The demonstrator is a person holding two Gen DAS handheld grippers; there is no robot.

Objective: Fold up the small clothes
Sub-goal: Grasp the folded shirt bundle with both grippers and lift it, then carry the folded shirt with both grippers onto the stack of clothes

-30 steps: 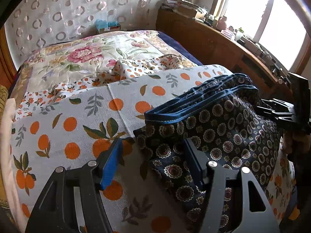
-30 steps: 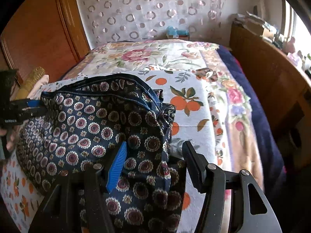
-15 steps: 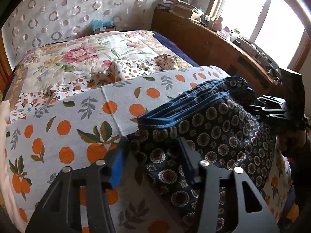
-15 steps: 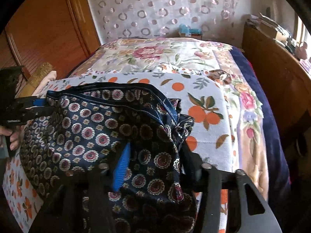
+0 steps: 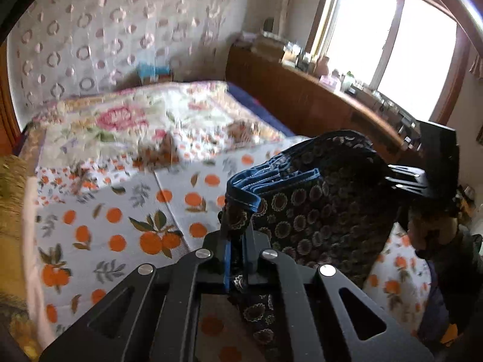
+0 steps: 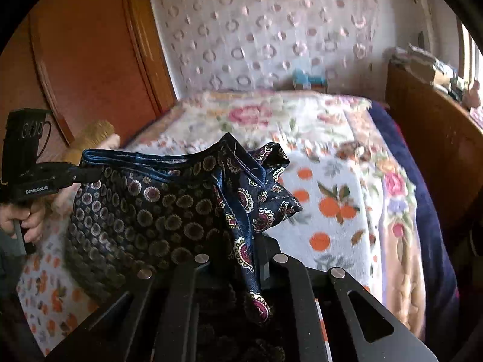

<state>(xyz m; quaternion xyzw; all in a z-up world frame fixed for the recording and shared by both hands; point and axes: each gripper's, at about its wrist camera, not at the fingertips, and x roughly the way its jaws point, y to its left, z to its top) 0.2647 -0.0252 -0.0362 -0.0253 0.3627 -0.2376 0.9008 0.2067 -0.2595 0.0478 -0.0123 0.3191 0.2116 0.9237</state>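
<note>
Both sets of jaws are clenched on one piece of clothing: the left gripper (image 5: pixel 237 252) pinches a corner of the shorts (image 5: pixel 317 211) between its blue pads, and the right gripper (image 6: pixel 252 256) has its fingers closed on the opposite corner, where loose folds bunch and hang over the black frame. Largest in either view is the bed (image 5: pixel 99 211), covered near its foot by an orange-print sheet (image 5: pixel 120 226) and further back by a floral quilt (image 5: pixel 126 120) that reaches the far edge. A dotted curtain (image 5: pixel 99 39) hangs behind the bed, a wooden ledge (image 5: pixel 317 99) crowded with small items runs along the bed's right side under a bright window (image 5: pixel 392 36), and a wooden door (image 6: pixel 90 60) stands off the left side. The shorts, dark navy with round medallion print and a blue hem (image 5: pixel 265 178), hang stretched between the two grippers above the foot of the bed, lifted off the orange-print sheet; the lower part droops toward it, and whether it touches cannot be told. From the right wrist view the left gripper (image 6: pixel 81 173) shows at the left edge of the garment, gripped by a hand (image 6: pixel 27 217). A small blue box (image 6: pixel 308 80) sits at the bed's far edge, blurred.
</note>
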